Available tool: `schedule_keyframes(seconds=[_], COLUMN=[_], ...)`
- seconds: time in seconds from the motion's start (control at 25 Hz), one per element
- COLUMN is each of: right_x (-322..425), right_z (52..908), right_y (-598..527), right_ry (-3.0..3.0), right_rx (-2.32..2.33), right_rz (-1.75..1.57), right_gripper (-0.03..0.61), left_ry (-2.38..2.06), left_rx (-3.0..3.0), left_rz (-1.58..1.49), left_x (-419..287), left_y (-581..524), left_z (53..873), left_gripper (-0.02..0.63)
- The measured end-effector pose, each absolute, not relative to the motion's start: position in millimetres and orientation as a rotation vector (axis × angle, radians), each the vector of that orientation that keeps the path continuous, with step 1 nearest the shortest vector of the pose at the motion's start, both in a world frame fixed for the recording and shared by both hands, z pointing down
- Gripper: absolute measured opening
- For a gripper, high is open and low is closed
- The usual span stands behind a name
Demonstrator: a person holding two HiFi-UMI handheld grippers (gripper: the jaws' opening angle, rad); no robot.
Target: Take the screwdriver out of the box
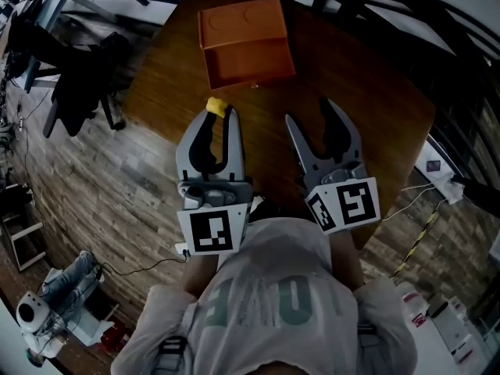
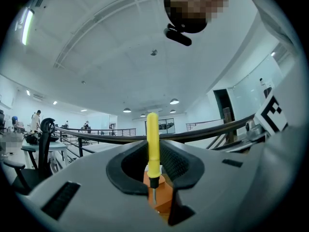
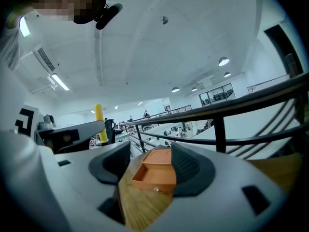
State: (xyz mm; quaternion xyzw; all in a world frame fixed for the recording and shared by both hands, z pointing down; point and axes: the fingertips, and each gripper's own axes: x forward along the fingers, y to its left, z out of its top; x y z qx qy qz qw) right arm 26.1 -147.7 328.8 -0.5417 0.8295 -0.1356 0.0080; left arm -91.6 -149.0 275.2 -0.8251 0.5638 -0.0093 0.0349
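The orange box (image 1: 246, 49) lies open on the far side of the wooden table (image 1: 375, 116), its lid folded back and its tray showing nothing inside. My left gripper (image 1: 219, 116) is shut on the yellow-handled screwdriver (image 1: 216, 105), held in front of the box. In the left gripper view the screwdriver (image 2: 153, 144) stands upright between the pads, handle up and thin shaft down, with the box (image 2: 163, 199) behind it. My right gripper (image 1: 310, 112) is open beside the left one, with nothing in it. In the right gripper view the box (image 3: 154, 173) shows between the spread jaws, some way off.
A dark office chair (image 1: 86, 76) stands on the wood floor left of the table. Black railings (image 3: 217, 124) run behind the table. Cables and a power strip (image 1: 433, 170) lie on the floor at the right.
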Motion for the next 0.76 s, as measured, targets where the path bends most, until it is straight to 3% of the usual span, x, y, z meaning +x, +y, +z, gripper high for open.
schedule_keyframes(seconds=[0.76], right_x=[10], right_z=[323], right_y=[-143], right_ry=[2.636], right_rx=[-1.608], right_rz=[-0.386], right_gripper=[0.250], left_ry=[1.780], left_rx=[-2.515], left_rz=[-0.025], left_x=[-105], left_y=[-146], left_z=[278], left_gripper=[0.078])
